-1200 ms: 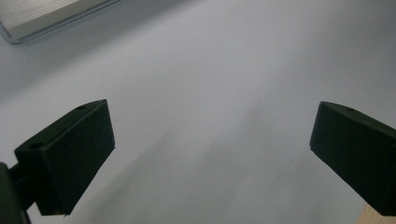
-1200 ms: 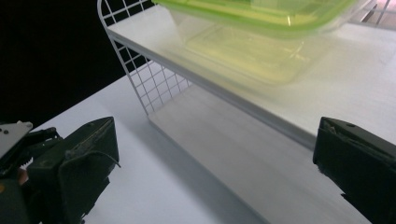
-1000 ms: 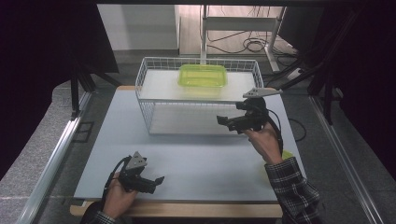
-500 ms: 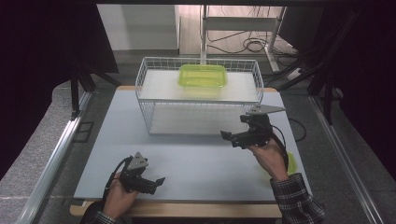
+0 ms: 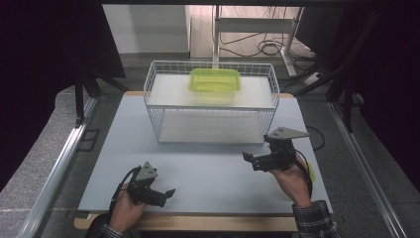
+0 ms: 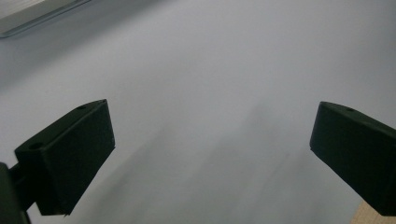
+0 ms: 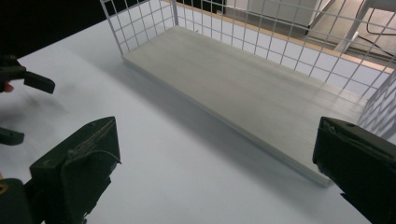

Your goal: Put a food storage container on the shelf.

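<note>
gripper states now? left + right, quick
Left gripper: open, empty, low over the table.
Right gripper: open, empty, facing the wire basket.

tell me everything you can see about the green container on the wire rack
The green container is a translucent, yellow-green plastic box, rectangular with rounded corners and a raised rim. It lies flat on the upper white shelf of the white wire rack, about midway along it and toward the back. Whether the top is a lid or an open rim cannot be told. Nothing else touches it; the left tool and right tool are both open, well short of it over the table.
</note>
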